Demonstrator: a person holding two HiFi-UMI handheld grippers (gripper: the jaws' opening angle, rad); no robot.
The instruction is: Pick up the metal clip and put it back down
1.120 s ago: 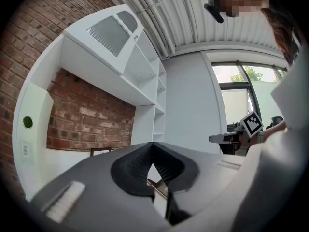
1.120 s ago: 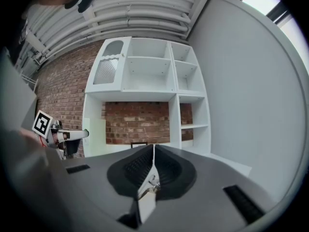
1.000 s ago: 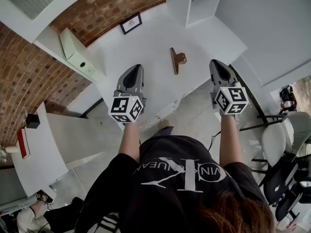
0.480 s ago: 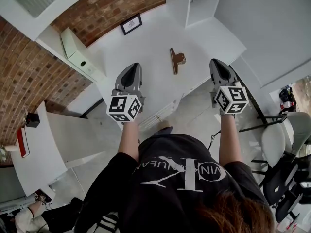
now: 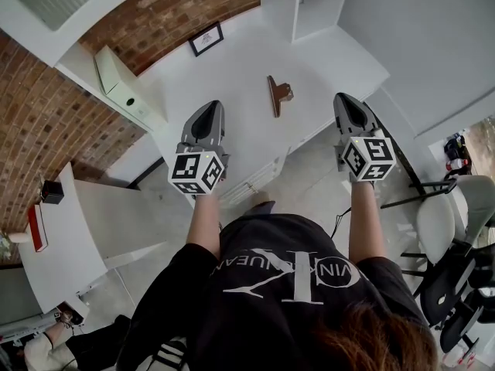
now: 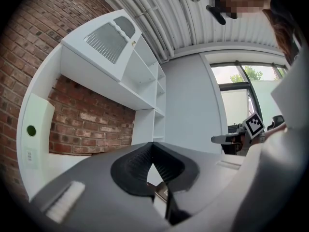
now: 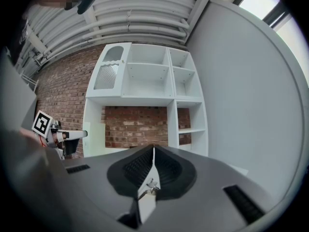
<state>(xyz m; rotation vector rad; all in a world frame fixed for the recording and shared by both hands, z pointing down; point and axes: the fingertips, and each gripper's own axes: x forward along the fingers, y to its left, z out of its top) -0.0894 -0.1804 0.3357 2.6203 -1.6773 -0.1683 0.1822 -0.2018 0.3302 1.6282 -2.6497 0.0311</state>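
Note:
The metal clip (image 5: 276,95), brown with a small handle, lies on the white table (image 5: 232,76) in the head view, between and beyond both grippers. My left gripper (image 5: 210,108) hovers over the table's near edge, to the left of the clip and short of it. My right gripper (image 5: 344,99) hangs to the clip's right, by the table's right edge. In the left gripper view the jaws of the left gripper (image 6: 152,144) meet at the tips with nothing held. The right gripper (image 7: 153,148) shows the same in its own view.
A pale box (image 5: 124,87) stands at the table's left end and a small framed picture (image 5: 206,39) leans on the brick wall. A white shelf unit (image 5: 313,2) rises at the back right. Chairs (image 5: 456,230) crowd the floor to the right.
The whole head view has slid slightly left. Both grippers hold about the same places short of the clip, still shut, and the clip lies untouched.

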